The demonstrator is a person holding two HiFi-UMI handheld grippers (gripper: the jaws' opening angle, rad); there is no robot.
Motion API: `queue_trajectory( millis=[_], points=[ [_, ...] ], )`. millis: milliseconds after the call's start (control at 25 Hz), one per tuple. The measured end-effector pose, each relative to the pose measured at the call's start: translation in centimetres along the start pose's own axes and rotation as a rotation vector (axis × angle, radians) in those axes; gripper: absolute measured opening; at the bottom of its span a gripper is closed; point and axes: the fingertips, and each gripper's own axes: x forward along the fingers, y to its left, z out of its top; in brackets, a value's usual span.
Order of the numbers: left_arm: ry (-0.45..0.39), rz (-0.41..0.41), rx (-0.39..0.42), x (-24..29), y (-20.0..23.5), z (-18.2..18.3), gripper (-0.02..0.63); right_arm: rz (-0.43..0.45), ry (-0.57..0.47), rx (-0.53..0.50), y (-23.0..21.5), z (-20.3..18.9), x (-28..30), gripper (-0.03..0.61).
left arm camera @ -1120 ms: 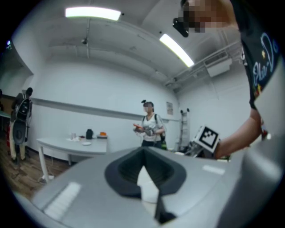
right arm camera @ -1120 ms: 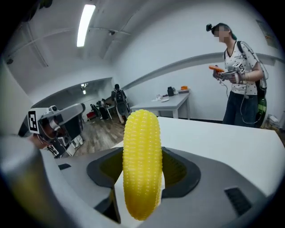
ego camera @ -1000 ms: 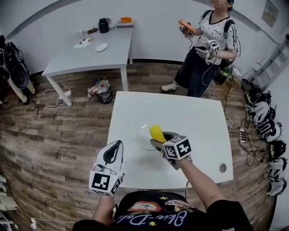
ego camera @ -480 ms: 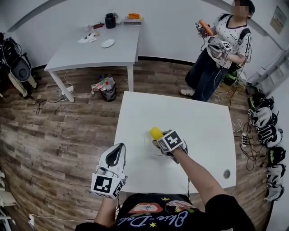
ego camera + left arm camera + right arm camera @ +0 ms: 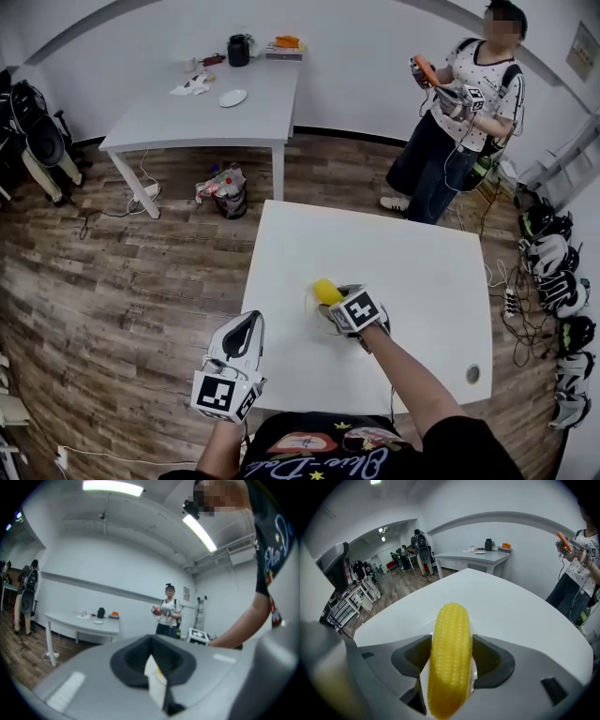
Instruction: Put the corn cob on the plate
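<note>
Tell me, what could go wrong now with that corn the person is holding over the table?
The ridged yellow corn cob is round, so once the jaws of the right gripper let go, it might roll off the round white plate. That plate barely stands out from the white table, so the cob could be set down partly off its rim. The cob also sticks well past the jaws, so it might tilt in the grip.
</note>
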Motion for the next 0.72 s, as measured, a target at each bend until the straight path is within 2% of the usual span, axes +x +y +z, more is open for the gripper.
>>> queue_trajectory(
  millis=[80,160,360,400,440,480,560,720],
  points=[
    [-0.001,-0.003,0.004,0.0,-0.2,-0.1,-0.006,-0.001,-0.038,-0.001,0.1,0.4,-0.8,0.253],
    [0.001,-0.004,0.01,0.3,-0.4,0.0,-0.006,0.0,-0.118,0.029,0.1,1.2,-2.5,0.253],
    [0.002,-0.025,0.024,1.3,-1.8,0.1,-0.006,0.053,-0.46,0.166,1.1,3.3,-10.0,0.252],
    [0.0,-0.033,0.028,1.6,-2.3,0.3,-0.006,0.057,-0.516,0.175,1.4,3.4,-11.5,0.236],
    [-0.003,-0.041,0.033,2.0,-3.0,0.5,-0.006,0.053,-0.563,0.178,1.5,3.3,-13.1,0.125],
    [-0.008,-0.051,0.038,2.3,-3.7,0.8,-0.006,0.046,-0.603,0.178,1.5,3.2,-14.5,0.046],
    [-0.018,-0.069,0.048,2.9,-5.2,1.4,-0.006,0.032,-0.664,0.184,1.5,2.5,-17.0,0.017],
    [-0.025,-0.084,0.051,3.6,-7.6,2.3,-0.006,0.031,-0.735,0.226,0.9,0.9,-20.5,0.017]
  ],
)
